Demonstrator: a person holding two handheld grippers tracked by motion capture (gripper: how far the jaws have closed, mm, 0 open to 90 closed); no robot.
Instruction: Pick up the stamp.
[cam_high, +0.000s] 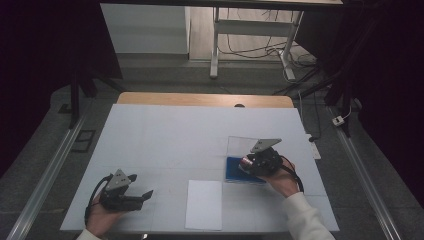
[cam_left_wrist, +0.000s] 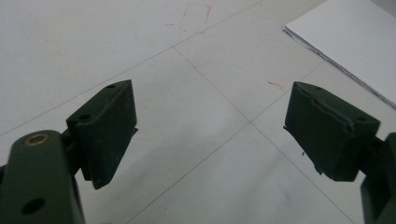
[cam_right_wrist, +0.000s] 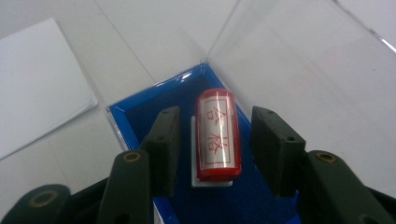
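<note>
A red cylindrical stamp with a white label of red characters lies on a white base inside a blue-lined box. The box's clear lid stands open behind it. My right gripper is lowered into the box with one jaw on each side of the stamp, a narrow gap showing on both sides. In the high view the right gripper sits over the blue box at the table's right. My left gripper rests open near the front left, with nothing between its jaws.
A white sheet of paper lies at the front middle of the white table, between the two hands; its corner shows in both gripper views. Faint red marks and thin grid lines cross the tabletop.
</note>
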